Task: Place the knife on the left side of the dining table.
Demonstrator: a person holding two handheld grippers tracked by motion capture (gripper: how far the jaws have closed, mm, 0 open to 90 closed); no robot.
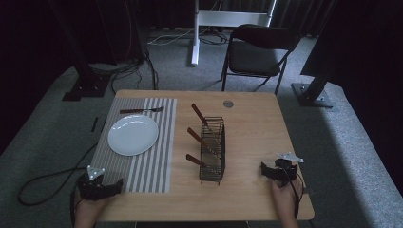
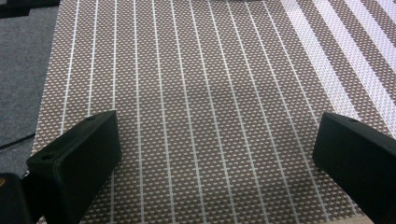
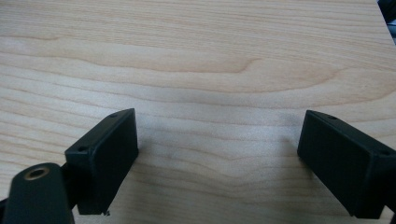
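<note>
Both tools, left tool point(image 1: 113, 184) and right tool point(image 1: 264, 170), rest spread and empty on the wooden bench point(image 1: 252, 128); judged starting pose, next reaching the black wire caddy point(image 1: 212, 149) of brown-handled cutlery.

Desk point(image 1: 252, 137): carries all items.
Placemat point(image 1: 142, 156): left half of desk.
Plate point(image 1: 133, 134): on placemat.
Fork point(image 1: 141, 110): on placemat, behind plate.
Wire basket point(image 1: 212, 150): desk centre, right of placemat.
Utensils point(image 1: 200, 140): in basket, handles leaning left.
Chair point(image 1: 259, 50): behind desk.
</note>
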